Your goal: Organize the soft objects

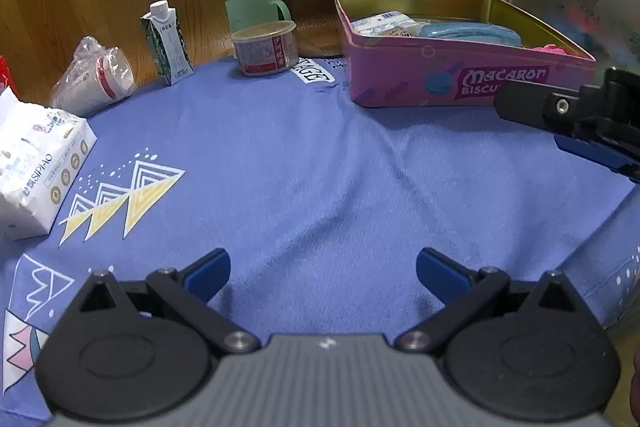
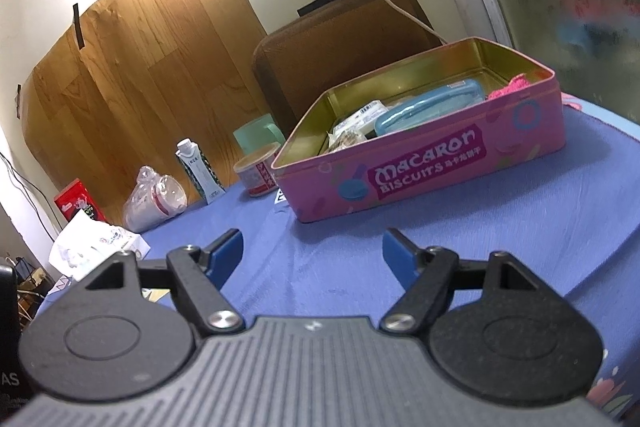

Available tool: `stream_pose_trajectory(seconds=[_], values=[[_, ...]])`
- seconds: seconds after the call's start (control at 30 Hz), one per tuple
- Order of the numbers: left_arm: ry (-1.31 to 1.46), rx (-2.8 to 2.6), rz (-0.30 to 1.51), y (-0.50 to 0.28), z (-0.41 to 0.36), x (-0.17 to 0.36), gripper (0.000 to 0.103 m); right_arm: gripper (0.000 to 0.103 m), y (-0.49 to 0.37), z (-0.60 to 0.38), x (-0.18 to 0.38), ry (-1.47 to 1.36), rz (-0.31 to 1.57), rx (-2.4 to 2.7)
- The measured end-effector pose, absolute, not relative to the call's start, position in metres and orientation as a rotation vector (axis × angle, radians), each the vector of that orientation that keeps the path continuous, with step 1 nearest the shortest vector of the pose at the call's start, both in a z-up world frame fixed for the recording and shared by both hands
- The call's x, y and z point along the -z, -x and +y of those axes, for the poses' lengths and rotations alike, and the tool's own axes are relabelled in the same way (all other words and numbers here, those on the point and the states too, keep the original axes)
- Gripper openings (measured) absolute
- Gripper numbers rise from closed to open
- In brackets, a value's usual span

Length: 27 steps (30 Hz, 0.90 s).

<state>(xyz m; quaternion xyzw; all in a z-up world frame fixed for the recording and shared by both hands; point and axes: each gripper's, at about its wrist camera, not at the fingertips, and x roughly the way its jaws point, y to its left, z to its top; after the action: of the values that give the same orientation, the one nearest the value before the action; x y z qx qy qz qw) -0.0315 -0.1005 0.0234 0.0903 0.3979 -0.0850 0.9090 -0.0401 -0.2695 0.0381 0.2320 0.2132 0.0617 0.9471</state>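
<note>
Blue-clothed surface (image 1: 320,155) before a wood-panelled wall. Left tool (image 1: 323,273) spread wide, nothing between its blue pads (image 1: 208,273), low over bare cloth. Right tool (image 2: 313,255) likewise released and empty, also seen from the left wrist view at the right edge (image 1: 568,123), just beside a pink biscuit tin (image 2: 424,171). Inside the tin: blue pouch (image 2: 428,105), pink knitted piece (image 2: 508,89), white packet (image 2: 362,117). Farther left: tissue pack (image 1: 36,163), bagged cups (image 1: 94,77), carton (image 1: 166,43), tub (image 1: 265,47), green mug (image 1: 256,9).

Pink tin (image 2: 424,183) reads "Macaron Biscuits"; tissue pack (image 1: 38,167) perhaps "SIPIAO" (blurry).
</note>
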Motion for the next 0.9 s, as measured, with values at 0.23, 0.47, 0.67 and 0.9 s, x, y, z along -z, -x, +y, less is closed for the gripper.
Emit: stream_pose_trajectory(seconds=[0.23, 0.47, 0.67, 0.9], values=[[-0.195, 0.176, 0.840, 0.0282, -0.1007, -0.0191, 0.103, 0.079, 0.0371, -0.2727, -0.0345, -0.485, 0.448, -0.127], [-0.201, 0.166, 0.854, 0.0260, -0.1029, -0.0155, 0.103, 0.079, 0.0345, -0.2744, -0.0329, -0.493, 0.454, -0.128], [-0.204, 0.163, 0.860, 0.0256, -0.1037, -0.0140, 0.103, 0.079, 0.0332, -0.2762, -0.0308, -0.499, 0.460, -0.131], [-0.207, 0.162, 0.859, 0.0259, -0.1053, -0.0138, 0.103, 0.079, 0.0323, -0.2786, -0.0302, -0.501, 0.463, -0.134]])
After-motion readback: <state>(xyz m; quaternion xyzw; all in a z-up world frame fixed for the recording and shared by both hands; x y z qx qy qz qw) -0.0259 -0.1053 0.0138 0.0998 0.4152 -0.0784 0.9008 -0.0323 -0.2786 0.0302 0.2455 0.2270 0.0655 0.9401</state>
